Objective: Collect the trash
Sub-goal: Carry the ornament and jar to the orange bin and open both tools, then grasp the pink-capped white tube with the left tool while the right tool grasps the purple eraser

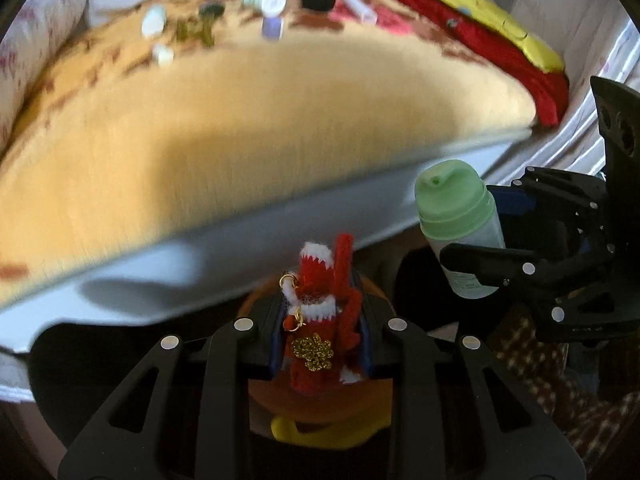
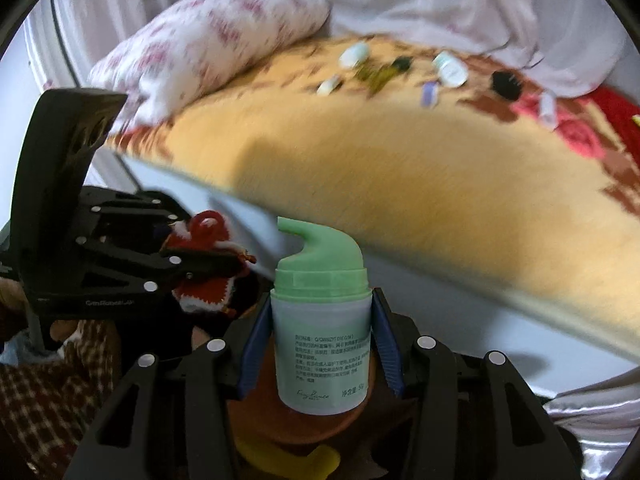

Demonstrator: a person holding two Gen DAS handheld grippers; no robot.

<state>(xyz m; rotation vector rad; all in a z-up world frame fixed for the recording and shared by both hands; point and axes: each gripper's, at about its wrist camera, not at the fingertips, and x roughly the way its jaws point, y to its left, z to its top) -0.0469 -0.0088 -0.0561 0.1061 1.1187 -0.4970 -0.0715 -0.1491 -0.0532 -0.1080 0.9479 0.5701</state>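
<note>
Left gripper [image 1: 320, 340] clamped on red knitted ornament [image 1: 316, 320], right gripper [image 2: 320, 340] clamped on green pump bottle [image 2: 320, 332], both poised over orange bin [image 2: 288, 420] below. Best to centre each over the rim, then release one at a time. Farther off, on yellow blanket [image 2: 400, 168], more small bottles [image 2: 450, 68] left to gather

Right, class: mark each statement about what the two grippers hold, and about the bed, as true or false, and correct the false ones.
1. The right gripper holds a green-capped pump bottle. True.
2. The left gripper is empty. False: its fingers clamp a red knitted ornament.
3. Small items lie on the yellow blanket. True.
4. The bottle lies on the blanket. False: it is held upright, off the bed.
</note>
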